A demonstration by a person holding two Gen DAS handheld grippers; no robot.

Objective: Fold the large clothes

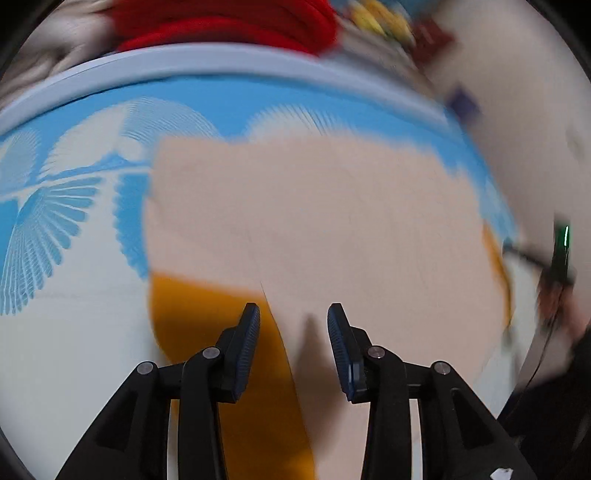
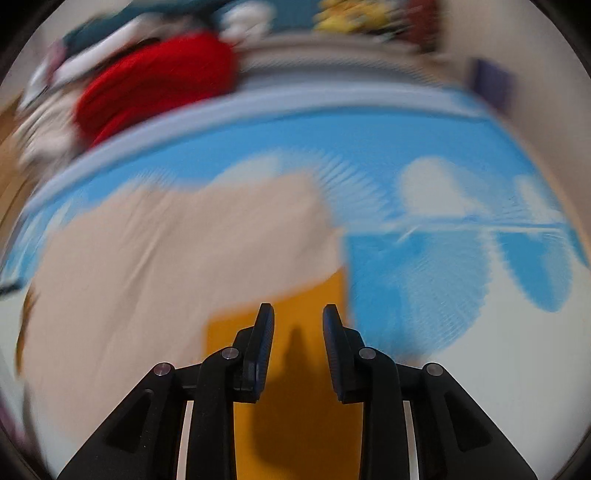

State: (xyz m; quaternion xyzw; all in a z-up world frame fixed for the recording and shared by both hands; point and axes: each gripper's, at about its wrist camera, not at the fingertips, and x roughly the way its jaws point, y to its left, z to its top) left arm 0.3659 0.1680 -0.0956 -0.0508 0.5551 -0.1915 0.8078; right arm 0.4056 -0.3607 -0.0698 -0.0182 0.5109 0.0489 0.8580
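A large pale peach garment (image 1: 332, 221) with mustard-orange parts (image 1: 207, 306) lies spread flat on a blue-and-white patterned mat (image 1: 74, 221). My left gripper (image 1: 293, 314) is open and empty, hovering over the garment's near edge where peach meets orange. In the right wrist view the same peach garment (image 2: 184, 258) spreads to the left and its orange part (image 2: 303, 369) lies under my right gripper (image 2: 298, 314), which is open and empty. Both views are motion-blurred.
A pile of clothes with a red garment (image 1: 229, 22) and a cream one (image 1: 55, 48) lies beyond the mat's far edge; the red garment also shows in the right wrist view (image 2: 155, 85). The other hand-held gripper (image 1: 561, 258) shows at the right edge.
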